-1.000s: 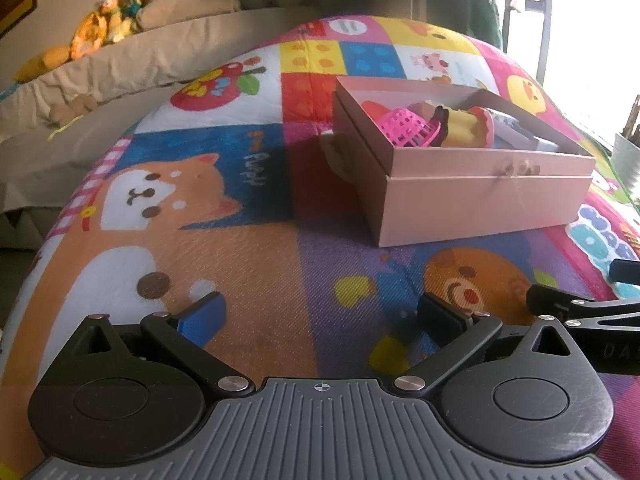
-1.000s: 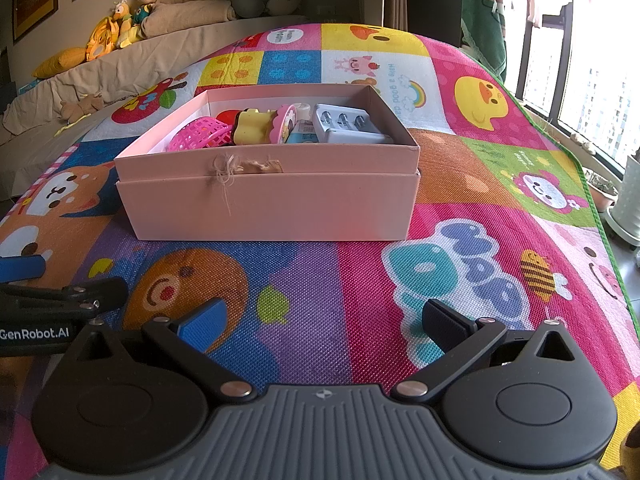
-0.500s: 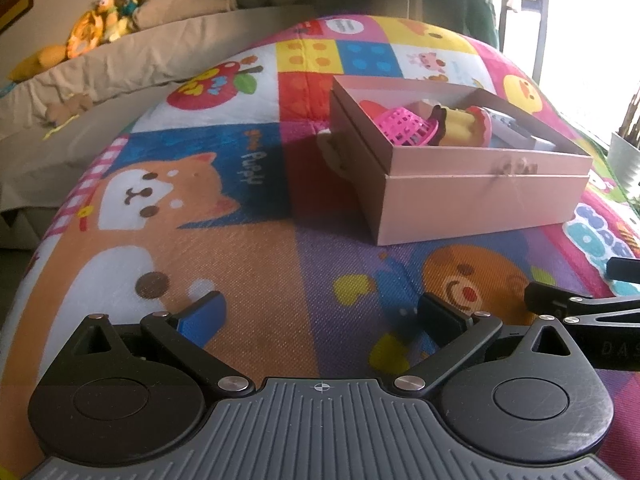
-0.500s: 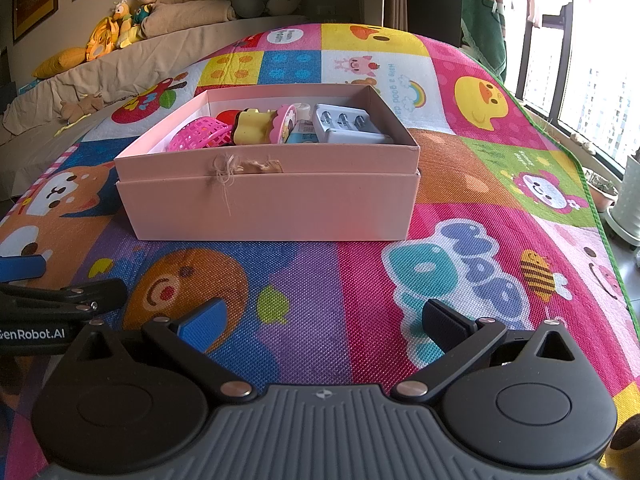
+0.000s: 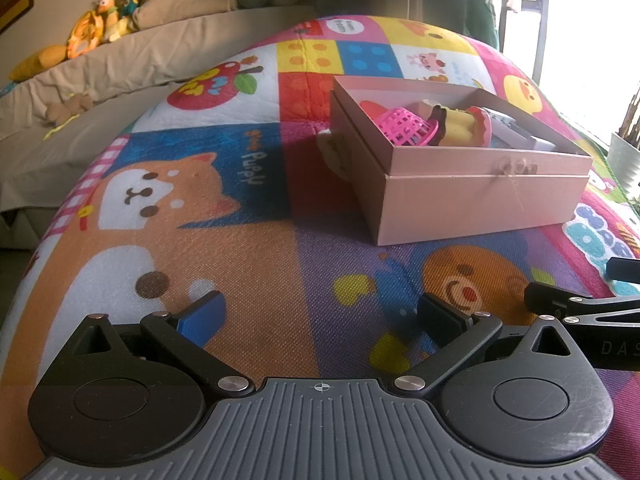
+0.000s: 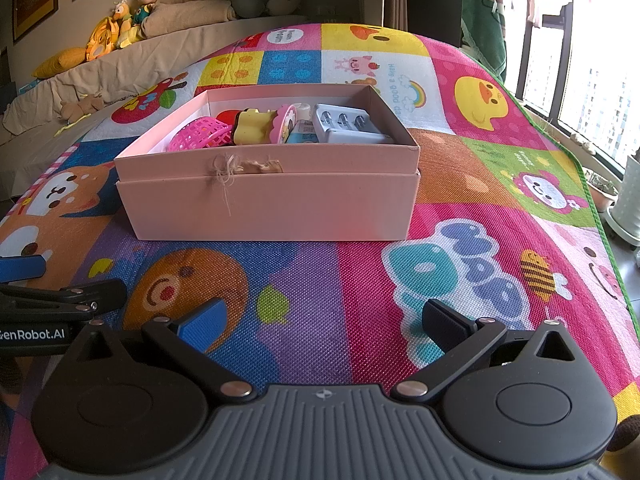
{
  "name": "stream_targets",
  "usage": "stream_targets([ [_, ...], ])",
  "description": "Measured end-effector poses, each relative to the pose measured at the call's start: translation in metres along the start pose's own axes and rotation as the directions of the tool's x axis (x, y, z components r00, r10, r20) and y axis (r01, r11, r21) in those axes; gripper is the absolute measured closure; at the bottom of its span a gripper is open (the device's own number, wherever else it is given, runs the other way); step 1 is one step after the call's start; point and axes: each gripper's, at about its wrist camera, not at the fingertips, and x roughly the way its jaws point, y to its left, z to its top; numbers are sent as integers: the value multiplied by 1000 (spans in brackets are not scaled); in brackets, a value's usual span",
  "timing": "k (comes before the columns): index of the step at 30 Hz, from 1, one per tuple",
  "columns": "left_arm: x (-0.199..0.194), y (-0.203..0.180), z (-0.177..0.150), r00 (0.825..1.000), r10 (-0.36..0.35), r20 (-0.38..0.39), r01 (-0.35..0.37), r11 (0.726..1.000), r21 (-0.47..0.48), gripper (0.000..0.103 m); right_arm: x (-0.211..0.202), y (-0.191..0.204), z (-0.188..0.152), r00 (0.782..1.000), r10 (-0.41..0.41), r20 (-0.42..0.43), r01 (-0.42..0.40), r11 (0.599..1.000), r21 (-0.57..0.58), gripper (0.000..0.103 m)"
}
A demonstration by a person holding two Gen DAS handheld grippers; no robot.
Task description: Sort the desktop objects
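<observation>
Both grippers, left (image 5: 318, 314) and right (image 6: 322, 316), hovered wide open and empty over the play mat (image 6: 320, 280), sorted toys lying in the pink box (image 6: 268, 200) ahead; best to retreat level, clear of the box wall.

- A red toy (image 6: 226, 114) sits mostly hidden behind the pink basket (image 6: 198, 139).
- The box (image 5: 480, 196) wall covers the blue packet (image 6: 301, 133); its print is unreadable.
- The planter (image 6: 628, 200) is cut off at the edge.
</observation>
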Motion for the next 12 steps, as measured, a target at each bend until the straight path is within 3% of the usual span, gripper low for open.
stream_targets([
  [12,0,0,1,1000,-1,-10,1,1000,3,0,0,0,0,1000,0,0,0,1000,0,0],
])
